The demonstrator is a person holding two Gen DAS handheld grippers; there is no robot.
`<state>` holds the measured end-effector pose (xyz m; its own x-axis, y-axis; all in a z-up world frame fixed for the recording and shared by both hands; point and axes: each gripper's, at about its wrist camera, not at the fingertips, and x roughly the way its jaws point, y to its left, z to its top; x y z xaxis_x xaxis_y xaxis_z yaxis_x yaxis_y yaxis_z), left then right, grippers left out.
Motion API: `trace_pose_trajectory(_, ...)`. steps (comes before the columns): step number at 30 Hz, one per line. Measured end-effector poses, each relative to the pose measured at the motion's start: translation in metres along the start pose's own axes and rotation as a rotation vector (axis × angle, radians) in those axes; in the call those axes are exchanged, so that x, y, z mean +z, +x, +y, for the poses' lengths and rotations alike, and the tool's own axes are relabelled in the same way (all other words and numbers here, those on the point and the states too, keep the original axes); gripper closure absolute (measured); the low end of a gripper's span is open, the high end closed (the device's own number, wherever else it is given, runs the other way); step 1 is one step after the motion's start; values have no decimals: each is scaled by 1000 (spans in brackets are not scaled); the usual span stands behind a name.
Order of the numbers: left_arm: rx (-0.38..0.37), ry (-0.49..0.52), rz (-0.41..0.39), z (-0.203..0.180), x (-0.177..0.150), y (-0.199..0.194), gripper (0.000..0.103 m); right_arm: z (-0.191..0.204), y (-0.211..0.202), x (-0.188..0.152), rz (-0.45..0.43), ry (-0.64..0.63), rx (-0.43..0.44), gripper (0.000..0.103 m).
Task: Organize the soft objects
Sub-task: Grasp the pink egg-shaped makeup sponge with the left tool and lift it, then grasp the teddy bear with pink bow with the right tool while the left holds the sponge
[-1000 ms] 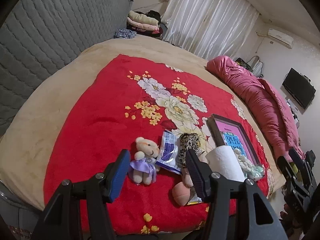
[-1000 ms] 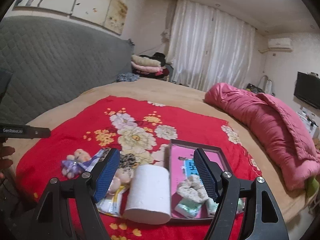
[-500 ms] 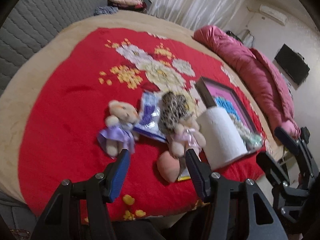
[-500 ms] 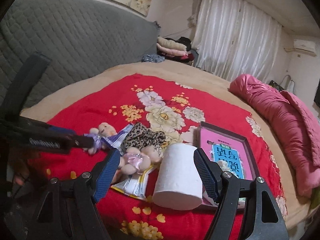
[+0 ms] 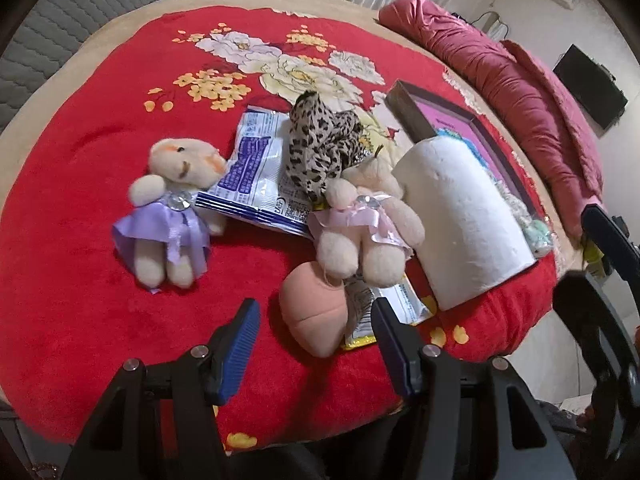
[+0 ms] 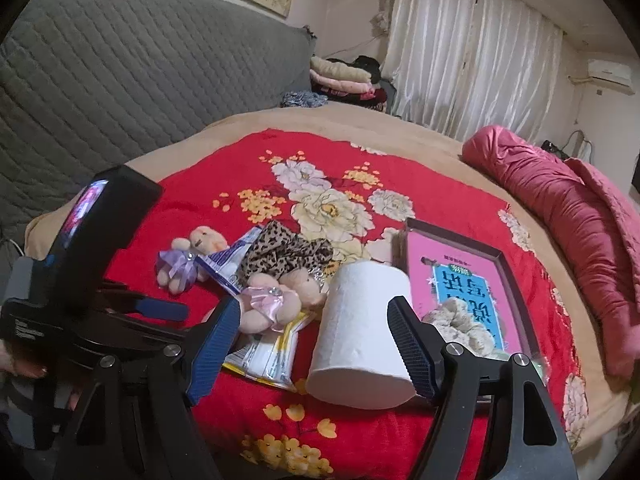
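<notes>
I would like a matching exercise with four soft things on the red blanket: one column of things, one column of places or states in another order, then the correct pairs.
Things:
1. small plush bear in a purple dress
2. white paper roll
3. peach-coloured heart-shaped cushion
4. leopard-print fabric piece

Places or states:
A. nearest to the open left gripper
B. against the pink tray
C. alone at the left of the group
D. lying partly on the blue and white packet

Pairs: 1-C, 2-B, 3-A, 4-D

Red floral blanket (image 6: 256, 168) covers the bed; beyond it a grey quilted headboard (image 6: 140, 68), white curtains (image 6: 472, 52), folded clothes (image 6: 344, 76) stacked at its far edge.
</notes>
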<state>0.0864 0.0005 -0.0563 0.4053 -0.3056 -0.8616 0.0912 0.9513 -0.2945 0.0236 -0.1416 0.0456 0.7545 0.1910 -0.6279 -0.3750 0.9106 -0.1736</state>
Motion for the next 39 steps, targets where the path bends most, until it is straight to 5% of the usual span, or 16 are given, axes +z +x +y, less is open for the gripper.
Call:
trace_pose_trajectory(4,0,7,9,-2,3,10,46,0,7,-2,12,2,1,26)
trace_pose_trajectory(9,-9,-10,27,2,7,23,64,-3,16,-3,24,15,-4,26)
trace_pose_trajectory(18,-95,-81,23,21,9,27,66,-1,35,5,55,18,10,26)
trace_pose_trajectory(25,-101,-114,-35,40,6,-6,66,18,62,19,125,34,86,26)
trace_pose_trajectory(31,-41,-169,-72,74,6,-30,66,35,94,21,224,28,78,26)
trace_pose_trajectory(39,-89,-189,-112,84,6,-42,65,49,138,17,343,46,1,26)
